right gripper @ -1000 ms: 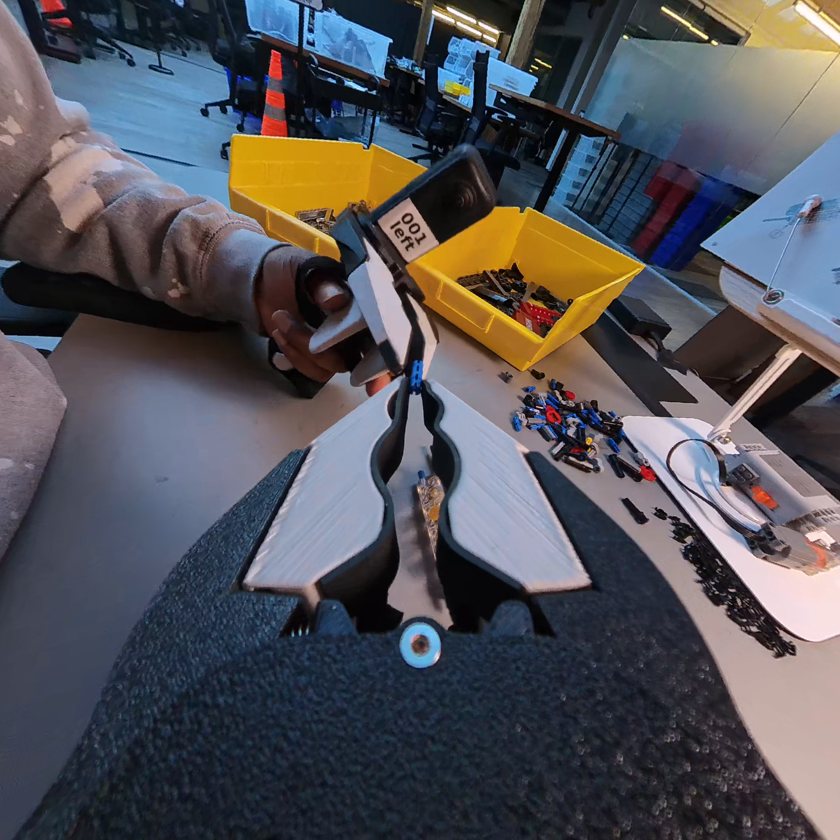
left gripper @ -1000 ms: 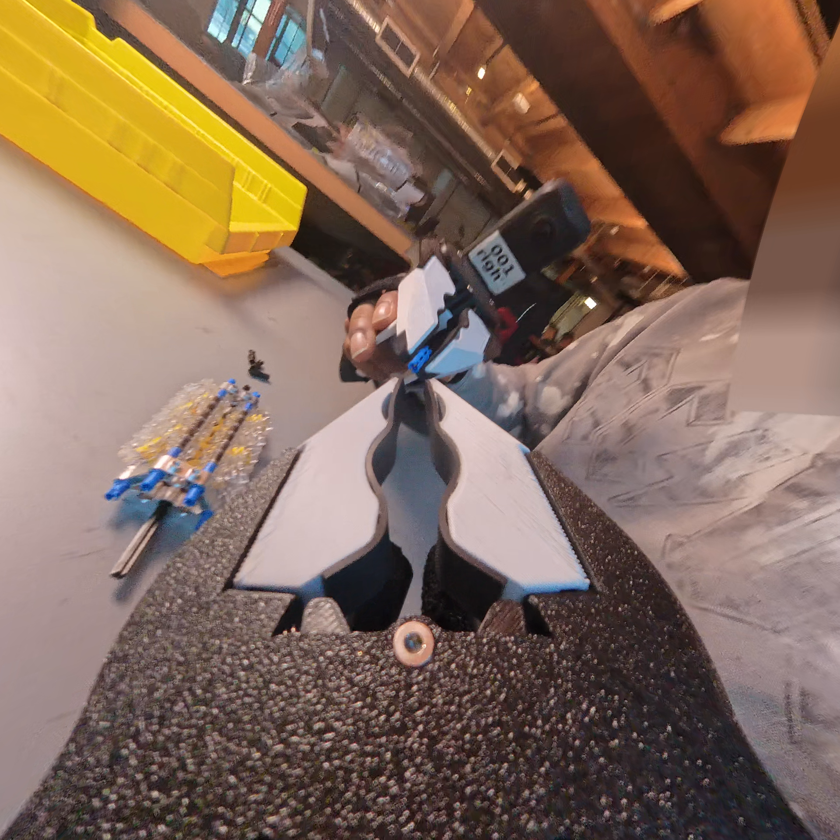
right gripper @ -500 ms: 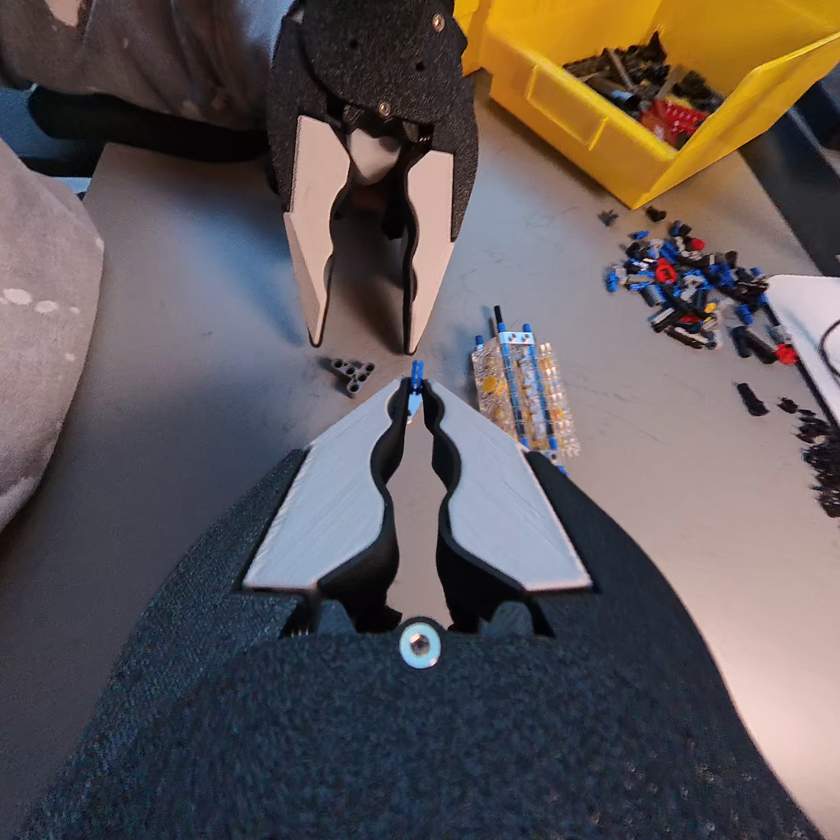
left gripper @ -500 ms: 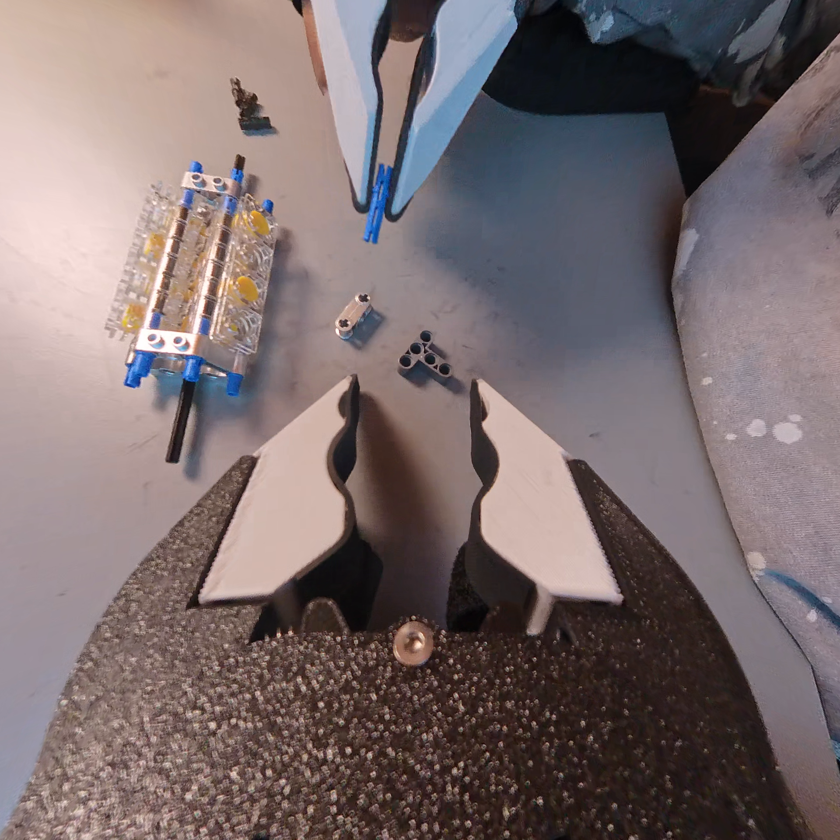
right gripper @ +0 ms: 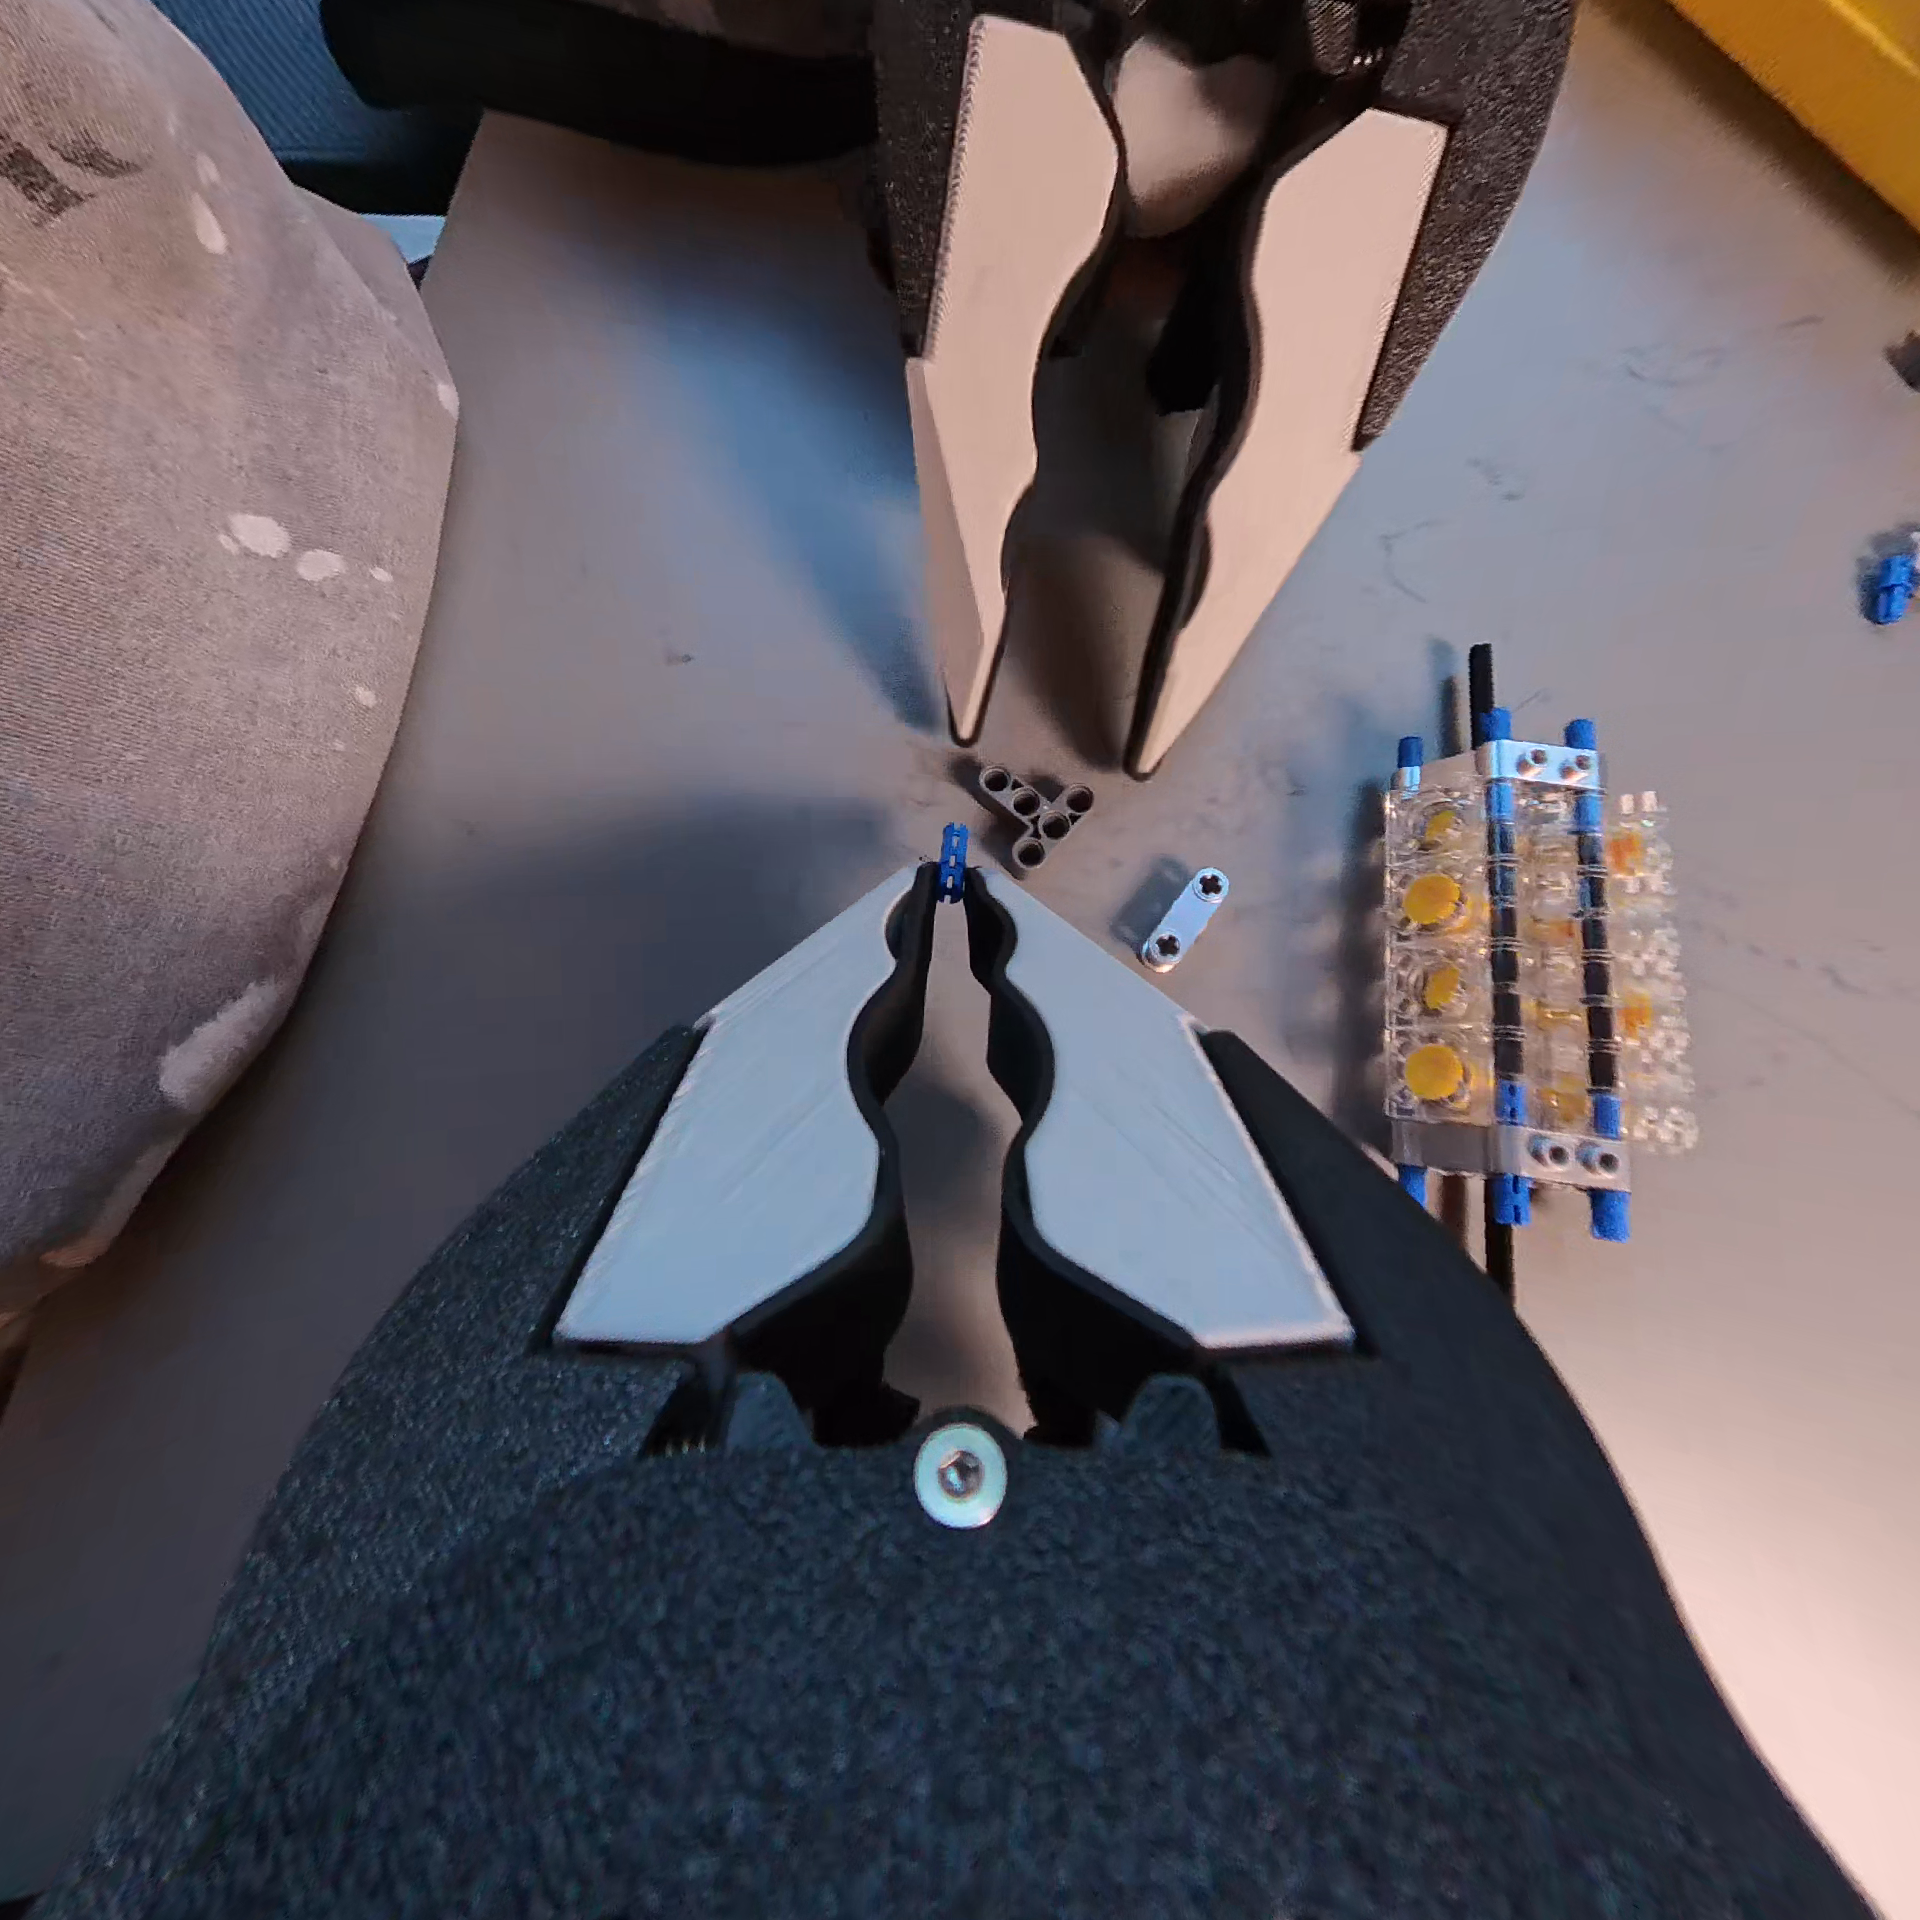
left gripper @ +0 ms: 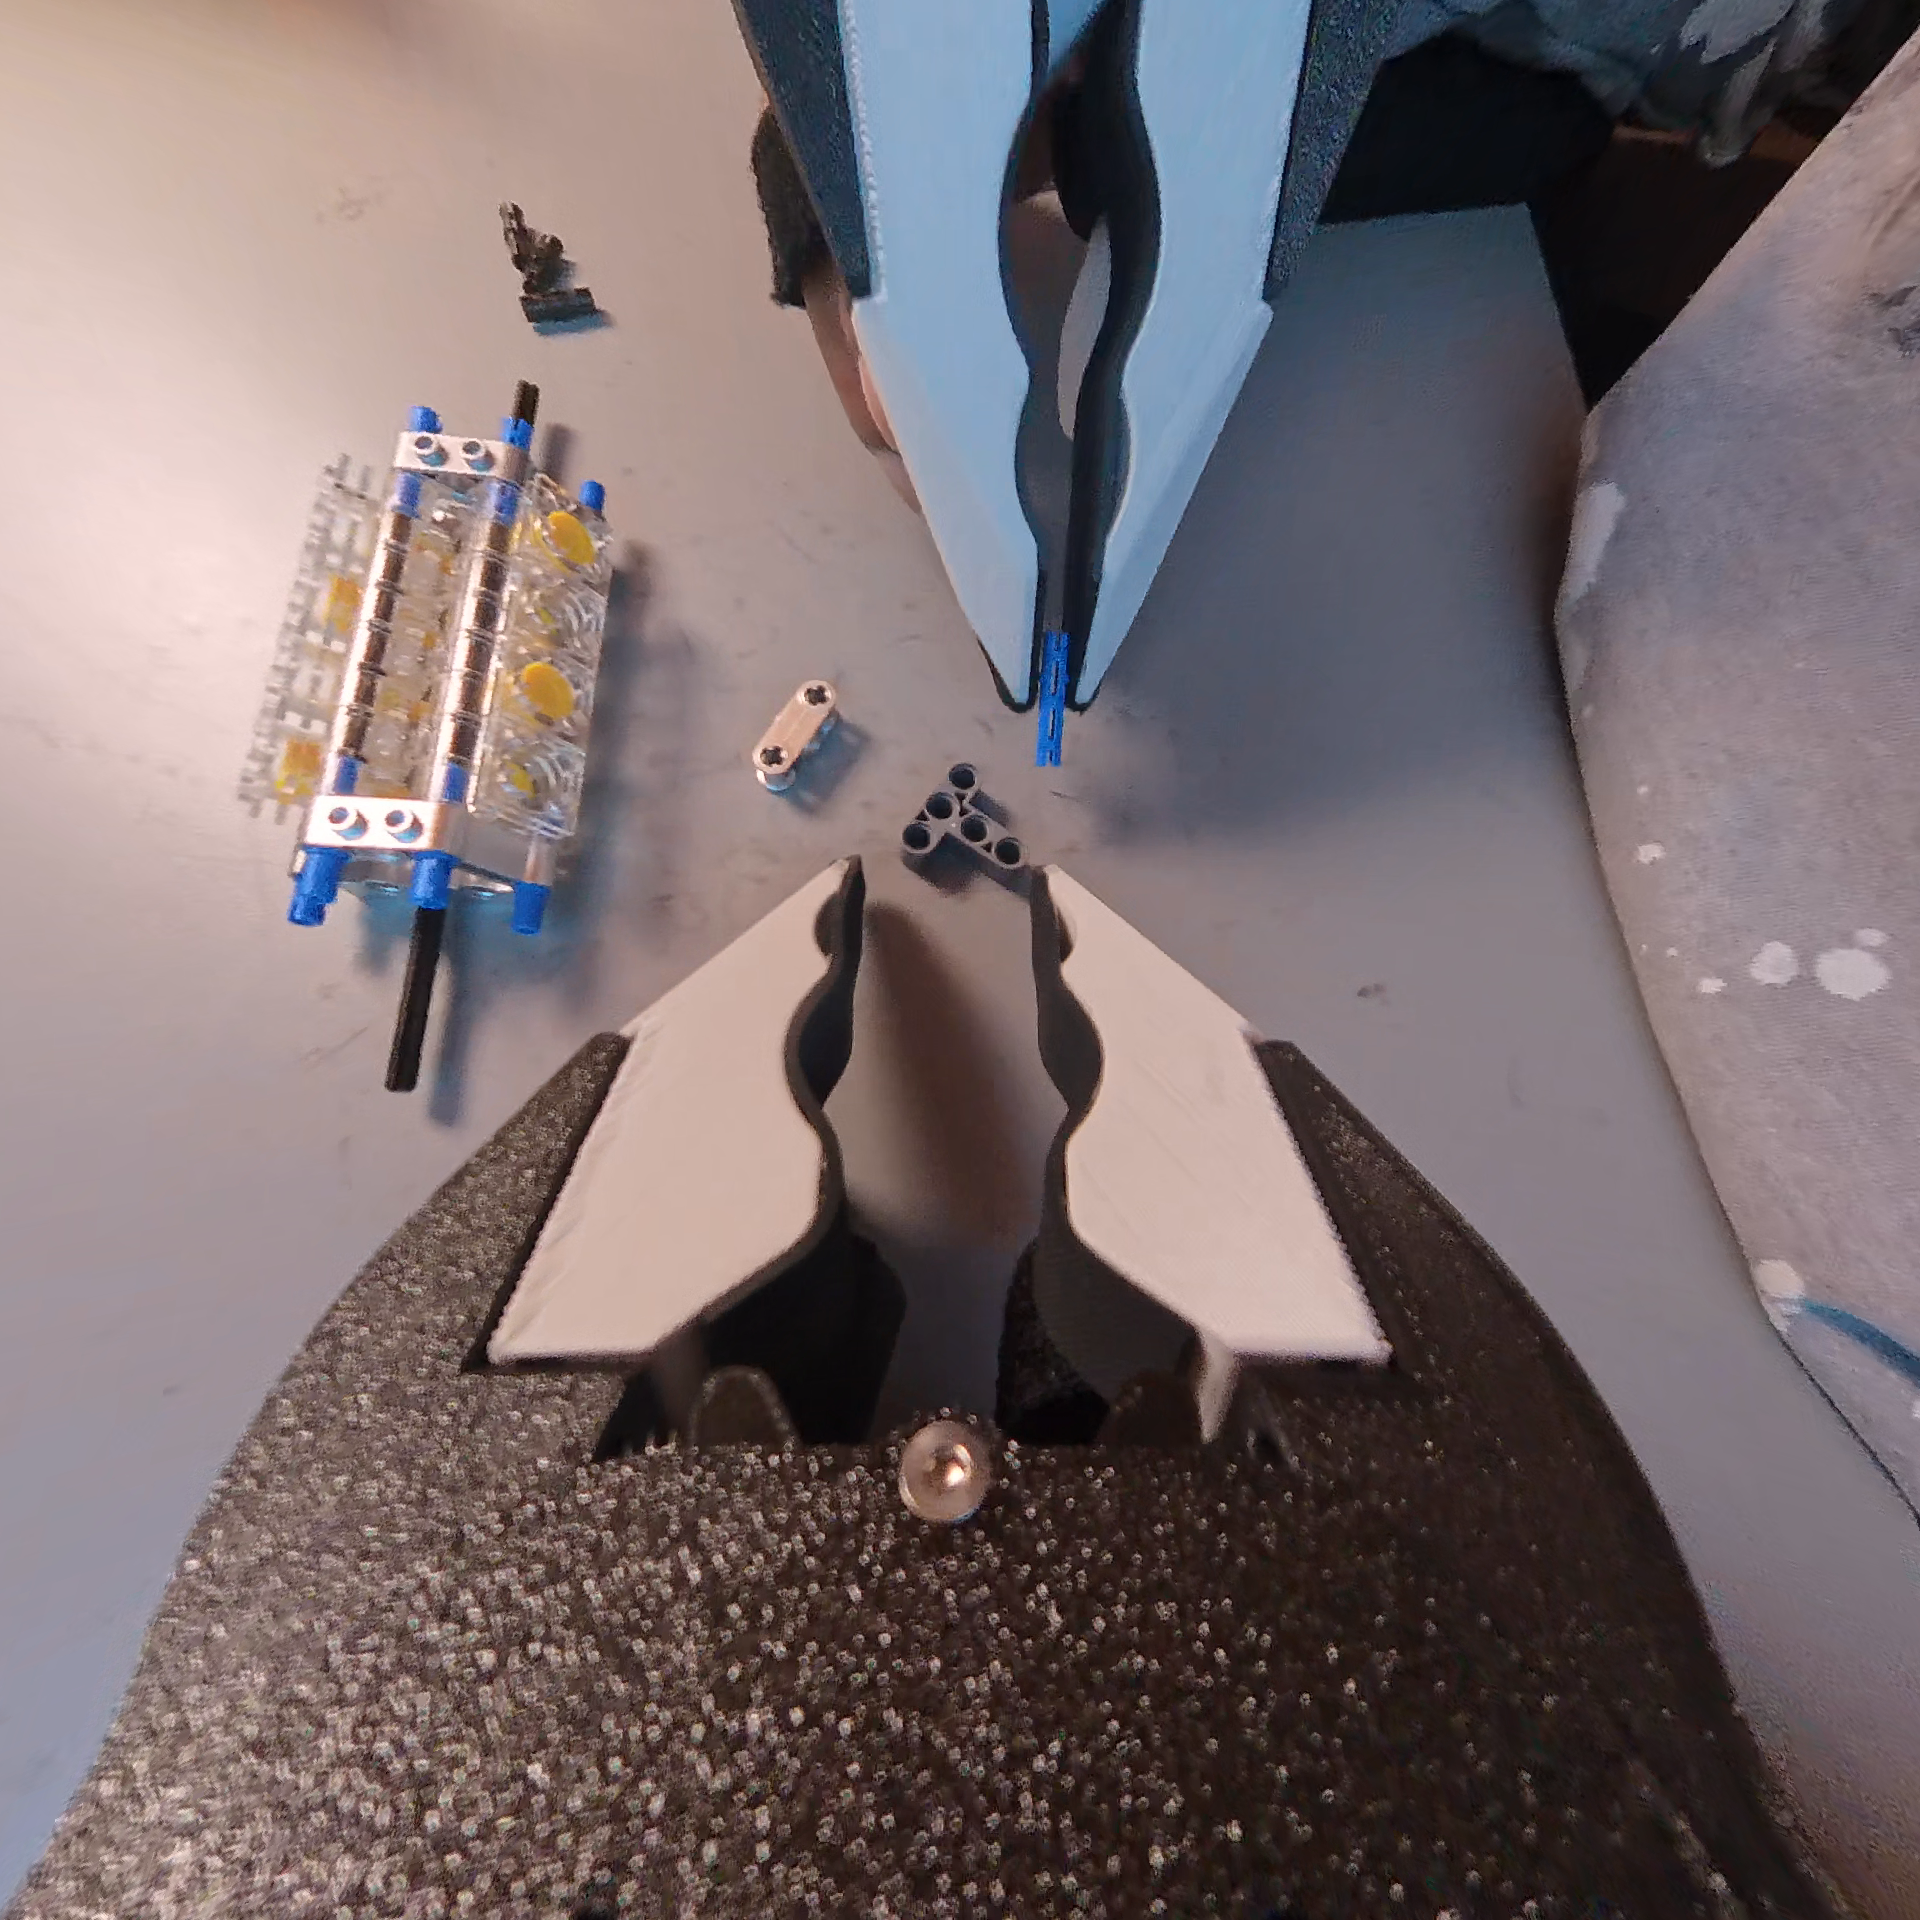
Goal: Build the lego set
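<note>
We see the right gripper (right gripper: 951,883) pinching a blue pin (right gripper: 952,850); the left gripper (left gripper: 948,875) hangs spread beside the grey angled beam (left gripper: 961,823) (bare table (left gripper: 1299,727) on its far side).

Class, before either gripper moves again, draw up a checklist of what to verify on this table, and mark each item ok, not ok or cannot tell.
1. Right gripper shut on the blue pin, pin end protruding: ok.
2. Left gripper jaws open, nothing between them: ok.
3. Grey T-shaped beam lying flat on the table, holes upward: ok.
4. Left jaws straddling the beam: not ok; it lies just beyond the tips.
5. Pin in line with a beam hole: cannot tell.
6. Small silver link and clear block assembly apart from the beam: ok.
</note>
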`<state>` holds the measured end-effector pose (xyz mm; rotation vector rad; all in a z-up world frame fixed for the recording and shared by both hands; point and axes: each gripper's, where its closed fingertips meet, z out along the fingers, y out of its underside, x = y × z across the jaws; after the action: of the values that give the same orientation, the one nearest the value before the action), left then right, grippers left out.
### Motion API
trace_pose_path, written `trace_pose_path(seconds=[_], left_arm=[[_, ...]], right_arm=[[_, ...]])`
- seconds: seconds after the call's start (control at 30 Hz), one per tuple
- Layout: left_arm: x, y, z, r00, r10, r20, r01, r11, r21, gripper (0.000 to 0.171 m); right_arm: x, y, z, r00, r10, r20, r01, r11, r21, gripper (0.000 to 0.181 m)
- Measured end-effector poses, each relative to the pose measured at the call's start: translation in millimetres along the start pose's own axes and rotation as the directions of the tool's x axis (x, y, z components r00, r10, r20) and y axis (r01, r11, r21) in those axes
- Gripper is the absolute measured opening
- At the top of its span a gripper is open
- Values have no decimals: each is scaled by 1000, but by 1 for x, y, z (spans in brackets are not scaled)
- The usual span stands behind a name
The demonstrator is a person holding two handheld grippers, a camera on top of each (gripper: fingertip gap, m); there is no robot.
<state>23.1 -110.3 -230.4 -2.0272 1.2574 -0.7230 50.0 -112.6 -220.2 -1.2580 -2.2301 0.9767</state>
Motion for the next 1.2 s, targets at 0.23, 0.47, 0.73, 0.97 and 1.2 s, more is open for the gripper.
trace_pose_path(seconds=[0.23,0.47,0.73,0.97,1.2], left_arm=[[12,0,9,997,58,-49,-60,998,-23,28],[11,-4,7,999,36,-28,-36,999,-5,25],[12,-8,18,995,93,29,-93,996,-17,26],[14,-18,5,994,99,37,-100,994,39,25],[19,-36,-2,995,93,37,-97,988,122,3]], right_arm=[[15,8,7,997,6,-76,-12,997,-76,3],[18,5,0,995,6,-96,-12,998,-63,3],[7,1,-5,997,-81,-6,78,975,-210,3],[3,-4,-5,991,-126,38,132,945,-300,3],[4,-28,-12,991,-133,5,132,973,-187,3]])
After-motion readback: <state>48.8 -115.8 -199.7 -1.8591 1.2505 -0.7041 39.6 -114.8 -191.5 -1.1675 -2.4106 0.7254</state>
